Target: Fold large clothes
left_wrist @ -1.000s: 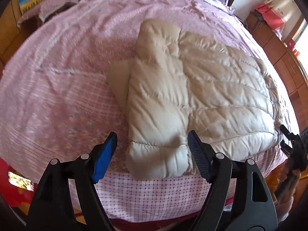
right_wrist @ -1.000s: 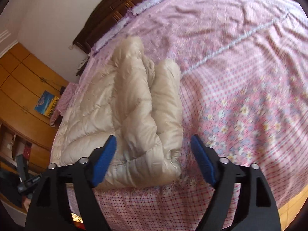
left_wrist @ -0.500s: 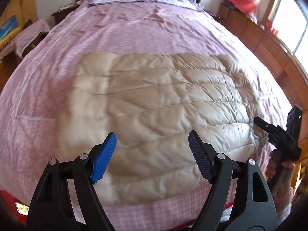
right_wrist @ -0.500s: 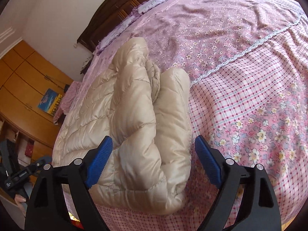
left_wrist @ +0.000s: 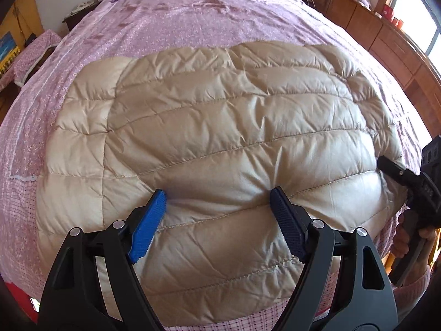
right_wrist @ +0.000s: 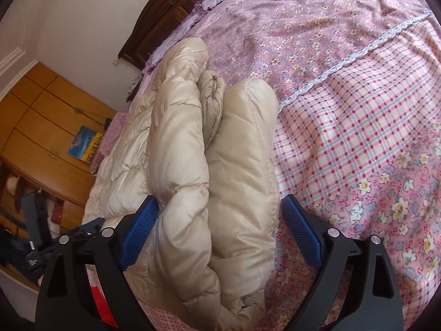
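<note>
A beige quilted down jacket (left_wrist: 220, 115) lies across the pink bedspread (left_wrist: 193, 16) near the bed's front edge. My left gripper (left_wrist: 217, 193) points steeply down over the middle of the jacket's body, its blue pads wide apart and the tips dimpling the padding. My right gripper (right_wrist: 220, 198) straddles the jacket's folded end (right_wrist: 215, 165), where puffy layers are stacked. Its jaws are opening; the left pad (right_wrist: 140, 226) touches the fold, the right pad stands off it. In the left wrist view the right gripper (left_wrist: 397, 173) shows at the jacket's right end, held by a hand (left_wrist: 405, 237).
A dark wooden headboard (right_wrist: 154, 24) and pillows are at the far end of the bed. Wooden cabinets (left_wrist: 386, 35) line one side under a window, and a wooden wardrobe (right_wrist: 41, 127) stands on the other. The checked and flowered bedspread (right_wrist: 358, 138) stretches beyond the jacket.
The left gripper swept from the jacket's folded sleeve end to the middle of its body and came closer. The right gripper moved in on the folded end and its jaws widened.
</note>
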A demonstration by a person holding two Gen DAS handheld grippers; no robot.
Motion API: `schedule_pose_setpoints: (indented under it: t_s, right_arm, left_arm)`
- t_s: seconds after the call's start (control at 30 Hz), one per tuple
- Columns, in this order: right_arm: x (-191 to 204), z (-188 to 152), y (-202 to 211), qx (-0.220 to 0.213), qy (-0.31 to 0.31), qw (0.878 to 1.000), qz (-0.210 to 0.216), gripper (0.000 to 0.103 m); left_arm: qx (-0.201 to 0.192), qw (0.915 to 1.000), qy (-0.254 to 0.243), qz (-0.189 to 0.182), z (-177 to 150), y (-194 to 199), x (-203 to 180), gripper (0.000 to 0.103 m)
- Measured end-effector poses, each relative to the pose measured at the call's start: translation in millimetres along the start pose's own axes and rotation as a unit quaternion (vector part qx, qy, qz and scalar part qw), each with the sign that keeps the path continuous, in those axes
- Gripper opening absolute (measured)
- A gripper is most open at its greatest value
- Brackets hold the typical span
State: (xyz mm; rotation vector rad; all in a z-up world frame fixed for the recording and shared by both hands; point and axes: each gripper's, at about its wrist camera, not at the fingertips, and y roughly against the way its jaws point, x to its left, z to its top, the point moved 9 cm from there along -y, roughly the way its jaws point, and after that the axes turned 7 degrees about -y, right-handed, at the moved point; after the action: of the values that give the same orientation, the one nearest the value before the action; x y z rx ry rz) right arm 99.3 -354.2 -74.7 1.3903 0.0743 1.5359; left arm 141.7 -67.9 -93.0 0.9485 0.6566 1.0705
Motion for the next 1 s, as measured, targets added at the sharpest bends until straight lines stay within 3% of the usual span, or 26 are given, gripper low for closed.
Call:
schedule_pose_setpoints:
  t_s: [0.1, 0.17, 0.33, 0.43, 0.8, 1.0]
  right_arm:
    - [4.4, 1.7, -2.1, 0.013, -0.004, 0.999, 0.032, 0.086]
    - [9.4, -0.9, -3.6, 0.027, -0.015, 0.998, 0.060, 0.079]
    - [17.9, 0.3, 1.8, 0.023, -0.041, 0.994, 0.101, 0.044]
    - [31.1, 2.4, 11.7, 0.016, -0.026, 0.993, 0.118, 0.032]
    - [122.2, -2.0, 29.1, 0.021, 0.060, 0.985, 0.159, 0.027]
    - [150.0, -13.1, 21.7, 0.039, 0.083, 0.981, 0.172, 0.027]
  left_arm:
    - [0.006, 1.0000, -0.003, 0.003, -1.9, -6.0, -1.1, 0.079]
    - [0.011, 0.9999, -0.008, 0.006, -2.9, -8.9, -2.4, 0.079]
    - [0.019, 0.9996, -0.019, 0.005, -5.1, -17.0, -4.6, 0.080]
    - [0.023, 0.9995, -0.019, 0.002, -5.6, -20.7, -5.3, 0.080]
    - [0.023, 0.9993, -0.029, 0.005, -11.1, -27.0, -7.7, 0.080]
    - [0.019, 0.9993, -0.030, 0.007, -13.2, -28.6, -8.0, 0.080]
